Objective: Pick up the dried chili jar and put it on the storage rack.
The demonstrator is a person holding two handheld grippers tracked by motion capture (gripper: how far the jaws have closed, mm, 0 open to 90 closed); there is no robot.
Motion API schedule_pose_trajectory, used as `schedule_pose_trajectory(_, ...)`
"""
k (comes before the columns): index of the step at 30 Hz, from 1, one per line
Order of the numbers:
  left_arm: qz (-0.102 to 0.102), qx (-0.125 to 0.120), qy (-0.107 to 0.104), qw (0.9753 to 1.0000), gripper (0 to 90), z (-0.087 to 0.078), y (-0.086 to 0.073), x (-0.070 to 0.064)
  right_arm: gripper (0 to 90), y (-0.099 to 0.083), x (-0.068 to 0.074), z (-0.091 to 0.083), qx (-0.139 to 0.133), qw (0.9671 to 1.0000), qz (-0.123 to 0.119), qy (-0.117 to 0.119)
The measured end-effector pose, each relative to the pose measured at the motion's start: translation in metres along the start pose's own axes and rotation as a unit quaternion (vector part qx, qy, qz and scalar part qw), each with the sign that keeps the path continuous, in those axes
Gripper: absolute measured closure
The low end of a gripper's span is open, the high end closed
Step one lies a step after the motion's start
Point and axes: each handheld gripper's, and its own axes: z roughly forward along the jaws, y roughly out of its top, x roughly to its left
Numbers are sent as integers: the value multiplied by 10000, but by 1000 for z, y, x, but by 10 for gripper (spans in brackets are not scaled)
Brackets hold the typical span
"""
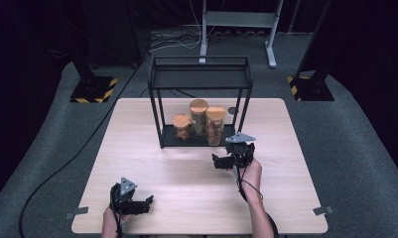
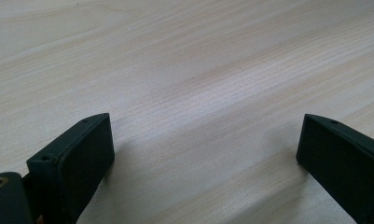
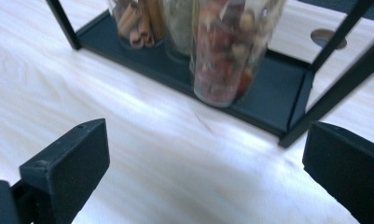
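Right tongs point(image 1: 225, 159) agape — just before nearest jar point(image 3: 226, 51)

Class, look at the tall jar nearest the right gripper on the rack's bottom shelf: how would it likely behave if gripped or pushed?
The tall jar looks like smooth clear glass, so probably slippery and breakable. It is tall and narrow, so a push near its wooden lid could tip it. It is filled nearly full, so likely fairly heavy. The right gripper is open before it.

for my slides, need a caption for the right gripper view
Open right gripper faces the nearest jar on the black rack.
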Motion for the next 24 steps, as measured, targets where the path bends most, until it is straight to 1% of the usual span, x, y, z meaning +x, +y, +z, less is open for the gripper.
schedule_pose_trajectory(3,1,0,0,10000,33,0,0,0,1,-11,2,-6,-2,10000,-27,-5)
schedule_pose_trajectory(8,2,-1,-1,10000,33,0,0,0,2,-30,4,-14,6,10000,6,-32)
schedule_pose_trajectory(10,0,0,1,10000,33,0,0,0,2,-38,4,-17,-2,10000,53,-41)
schedule_pose_trajectory(13,0,0,0,10000,33,0,0,0,1,-52,5,-22,43,9999,58,-132)
schedule_pose_trajectory(18,-1,3,2,10000,33,0,0,0,1,-80,3,-26,52,9994,312,-153)
schedule_pose_trajectory(24,-2,3,1,10000,32,0,0,0,3,-114,-1,-28,170,9980,564,-208)
